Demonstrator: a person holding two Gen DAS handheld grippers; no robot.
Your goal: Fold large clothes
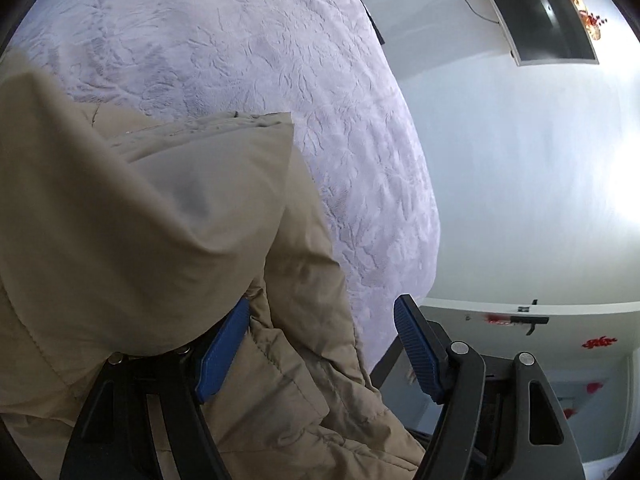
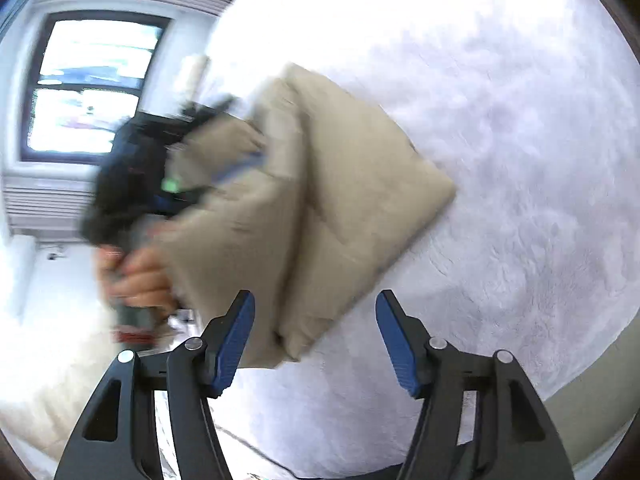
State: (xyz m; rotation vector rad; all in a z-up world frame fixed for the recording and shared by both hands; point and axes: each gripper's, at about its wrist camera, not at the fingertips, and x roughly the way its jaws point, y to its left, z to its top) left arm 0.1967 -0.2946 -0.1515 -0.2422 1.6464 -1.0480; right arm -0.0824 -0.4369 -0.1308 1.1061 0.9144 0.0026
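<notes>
The beige padded coat [image 2: 320, 184] lies folded on the bed [image 2: 520, 160]. Both tongs, left [image 1: 320, 344] and right [image 2: 316, 340], are spread, apparently gripping nothing; edges should be squared before regrasping.

One beige padded coat [image 1: 160, 240], one pale plush bedspread [image 1: 240, 40], two claws, one window [image 2: 92, 84].

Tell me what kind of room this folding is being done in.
Most likely a bedroom at home. The tan padded jacket lies folded on a wide bed with a plush pale lilac cover; a window lights one wall, and a flat dark screen hangs on another.
</notes>
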